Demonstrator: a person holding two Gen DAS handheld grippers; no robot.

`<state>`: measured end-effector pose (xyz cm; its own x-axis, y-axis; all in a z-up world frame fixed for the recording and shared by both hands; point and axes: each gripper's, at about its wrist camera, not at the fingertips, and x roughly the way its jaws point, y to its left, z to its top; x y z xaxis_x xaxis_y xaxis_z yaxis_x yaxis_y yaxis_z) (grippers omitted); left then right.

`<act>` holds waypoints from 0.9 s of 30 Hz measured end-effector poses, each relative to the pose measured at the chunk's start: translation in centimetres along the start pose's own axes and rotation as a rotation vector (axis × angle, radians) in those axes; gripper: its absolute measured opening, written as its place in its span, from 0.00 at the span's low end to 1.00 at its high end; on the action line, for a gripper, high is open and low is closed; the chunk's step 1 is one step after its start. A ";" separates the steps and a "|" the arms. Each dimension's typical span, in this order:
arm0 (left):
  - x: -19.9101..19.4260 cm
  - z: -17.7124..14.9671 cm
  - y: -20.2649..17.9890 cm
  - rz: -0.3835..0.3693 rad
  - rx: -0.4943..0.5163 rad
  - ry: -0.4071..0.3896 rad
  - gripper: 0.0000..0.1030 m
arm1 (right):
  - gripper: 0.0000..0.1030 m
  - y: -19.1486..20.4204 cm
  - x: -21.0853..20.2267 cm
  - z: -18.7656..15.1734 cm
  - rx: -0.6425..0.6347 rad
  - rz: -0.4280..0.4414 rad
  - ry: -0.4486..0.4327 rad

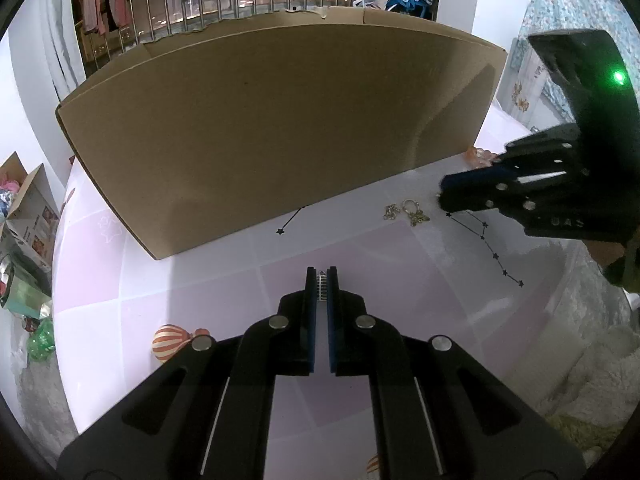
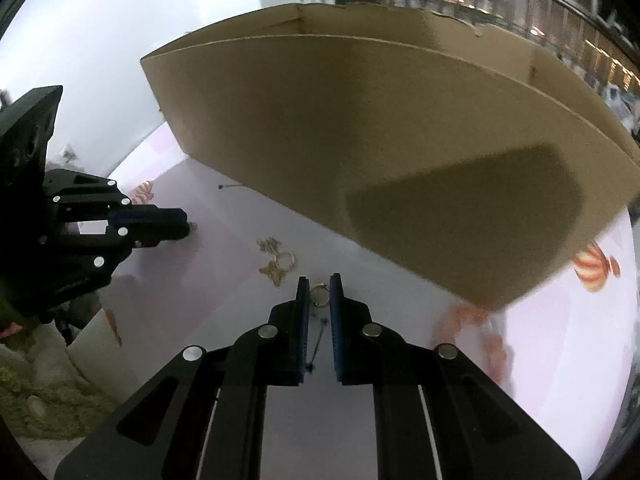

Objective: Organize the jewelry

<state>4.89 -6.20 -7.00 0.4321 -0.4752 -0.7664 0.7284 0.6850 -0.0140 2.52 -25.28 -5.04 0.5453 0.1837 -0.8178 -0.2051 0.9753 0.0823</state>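
My left gripper is low over the pale table, its jaws shut on a small silver ladder-like piece between the blue pads. My right gripper has a gold ring between its fingertips, and both pads touch the ring. Just left of it on the table lie a loose chain, a second ring and a butterfly charm. The left wrist view shows the chain and the charm beside the right gripper. The left gripper shows at the left of the right wrist view.
A large cardboard box stands across the back of the table, close behind the jewelry. The table cover has balloon and star-line prints. Boxes and bags crowd the floor at the left, and a fuzzy rug lies to the right.
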 end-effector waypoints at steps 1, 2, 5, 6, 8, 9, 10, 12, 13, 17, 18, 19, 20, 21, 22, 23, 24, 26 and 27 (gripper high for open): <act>0.0 -0.1 0.1 0.000 0.000 0.000 0.04 | 0.10 -0.1 -0.2 -0.2 0.012 -0.004 0.003; 0.0 -0.1 0.2 0.001 0.000 -0.001 0.04 | 0.10 -0.2 -0.4 -0.5 0.036 -0.008 0.005; 0.0 -0.1 0.2 0.003 -0.006 -0.006 0.04 | 0.10 -0.5 -1.0 -1.2 0.080 -0.021 0.004; 0.0 -0.1 0.2 0.004 -0.008 -0.008 0.04 | 0.10 -0.6 -1.2 -1.3 0.093 -0.027 0.004; 0.1 -0.1 0.2 0.004 -0.012 -0.010 0.04 | 0.11 -0.9 -1.7 -1.7 0.130 -0.021 -0.004; 0.1 -0.1 0.2 0.004 -0.013 -0.010 0.04 | 0.11 -1.1 -2.0 -1.8 0.144 -0.014 -0.007; 0.1 -0.1 0.2 0.006 -0.012 -0.010 0.04 | 0.11 -1.3 -2.3 -1.9 0.159 -0.004 -0.010; 0.1 -0.2 0.3 0.010 -0.013 -0.010 0.04 | 0.11 -1.7 -2.9 -2.3 0.179 0.008 -0.013; 0.0 -0.3 0.3 0.010 -0.016 -0.010 0.04 | 0.11 -1.8 -3.0 -2.3 0.183 0.009 -0.011; 0.0 -0.2 0.3 0.013 -0.016 -0.010 0.04 | 0.11 -1.4 -2.3 -2.3 0.187 0.027 0.001; 0.0 -0.2 0.3 0.014 -0.016 -0.010 0.04 | 0.11 -1.3 -2.2 -2.3 0.187 0.033 0.005; 0.0 -0.2 0.3 0.014 -0.016 -0.010 0.04 | 0.11 -1.2 -2.2 -2.3 0.186 0.041 0.005; 0.0 -0.2 0.3 0.014 -0.016 -0.010 0.04 | 0.11 -1.1 -2.2 -2.3 0.185 0.051 0.003; 0.0 -0.1 0.3 0.015 -0.017 -0.010 0.04 | 0.11 -1.0 -2.1 -2.2 0.184 0.059 0.002; 0.0 -0.2 0.3 0.014 -0.017 -0.010 0.04 | 0.11 -0.8 -2.1 -2.2 0.184 0.064 0.001; 0.0 -0.2 0.4 0.013 -0.019 -0.010 0.04 | 0.11 -0.7 -2.0 -2.1 0.183 0.069 -0.001; 0.0 -0.2 0.4 0.013 -0.019 -0.010 0.04 | 0.11 -0.6 -2.0 -2.1 0.182 0.071 -0.002; 0.0 -0.2 0.3 0.014 -0.015 -0.010 0.04 | 0.11 -0.6 -2.4 -2.0 0.175 0.066 -0.012; 0.0 -0.2 0.3 0.014 -0.014 -0.010 0.04 | 0.11 -0.6 -2.7 -2.0 0.160 0.056 -0.021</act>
<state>5.05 -5.89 -7.15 0.4477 -0.4710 -0.7600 0.7146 0.6994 -0.0125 -0.47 -26.56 -4.02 0.5542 0.2396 -0.7972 -0.1045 0.9701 0.2190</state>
